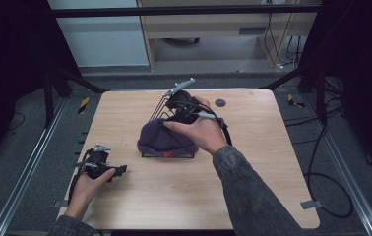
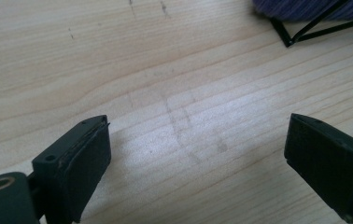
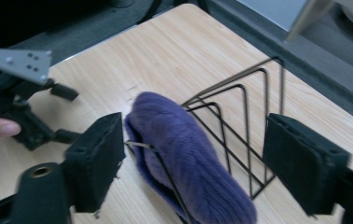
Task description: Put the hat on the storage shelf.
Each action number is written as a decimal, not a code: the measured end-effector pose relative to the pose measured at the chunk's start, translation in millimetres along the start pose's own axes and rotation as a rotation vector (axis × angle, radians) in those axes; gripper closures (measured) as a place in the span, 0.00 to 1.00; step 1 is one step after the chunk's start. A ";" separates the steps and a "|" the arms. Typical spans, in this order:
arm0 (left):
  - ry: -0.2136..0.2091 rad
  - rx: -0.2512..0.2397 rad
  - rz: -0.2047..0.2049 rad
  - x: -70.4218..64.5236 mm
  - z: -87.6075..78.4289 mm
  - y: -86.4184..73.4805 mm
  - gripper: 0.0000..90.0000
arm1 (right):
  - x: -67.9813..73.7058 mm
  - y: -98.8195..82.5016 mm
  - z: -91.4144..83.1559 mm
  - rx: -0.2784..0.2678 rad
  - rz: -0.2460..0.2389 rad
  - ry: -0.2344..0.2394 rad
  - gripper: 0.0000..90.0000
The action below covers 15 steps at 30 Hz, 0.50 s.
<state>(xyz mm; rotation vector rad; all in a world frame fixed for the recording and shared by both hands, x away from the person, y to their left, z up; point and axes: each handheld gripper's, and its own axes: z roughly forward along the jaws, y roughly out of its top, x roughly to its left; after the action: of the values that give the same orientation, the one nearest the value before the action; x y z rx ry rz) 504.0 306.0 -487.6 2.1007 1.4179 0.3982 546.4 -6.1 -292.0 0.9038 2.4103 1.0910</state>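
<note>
Purple hat [image 1: 167, 139]: a knitted hat draped over the near end of a black wire rack [image 1: 160, 110] at the middle of the wooden table [image 1: 253, 162]; in the right gripper view it hangs across one of the wire loops, the bare loops standing behind it.
Right gripper [image 3: 191, 168]: jaws spread wide, pads clear of the fabric; the hat [image 3: 188, 154] lies between and just beyond the two jaws, untouched by either.
Right gripper, high view [image 1: 181, 105]: held above the rack, the hand resting just over the hat.
Left gripper [image 1: 117, 172]: low over the table's near left part, well apart from the hat, pointing toward it.
Left gripper, own view [image 2: 198, 154]: jaws wide with only bare wood between them; a corner of the rack [image 2: 305, 28] and the hat's edge [image 2: 314, 7] show far off.
</note>
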 end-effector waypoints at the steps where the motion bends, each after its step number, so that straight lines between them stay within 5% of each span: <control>1: 0.000 0.006 0.001 0.1 0.8 -0.7 0.07 | -1.4 0.0 -1.4 -0.002 0.009 -0.009 0.21; 9: 0.010 0.011 0.006 0.8 3.1 -2.5 0.05 | -10.8 -1.2 -10.3 -0.036 0.056 -0.045 0.12; 15: 0.030 0.001 0.057 -0.1 4.8 -4.9 0.03 | -19.3 -6.6 -20.9 -0.072 0.050 -0.049 0.08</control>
<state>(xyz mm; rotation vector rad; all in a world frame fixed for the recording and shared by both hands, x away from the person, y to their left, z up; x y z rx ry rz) 502.8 305.9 -494.4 2.1487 1.3776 0.4536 546.8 -33.7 -282.7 0.9595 2.3056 1.1525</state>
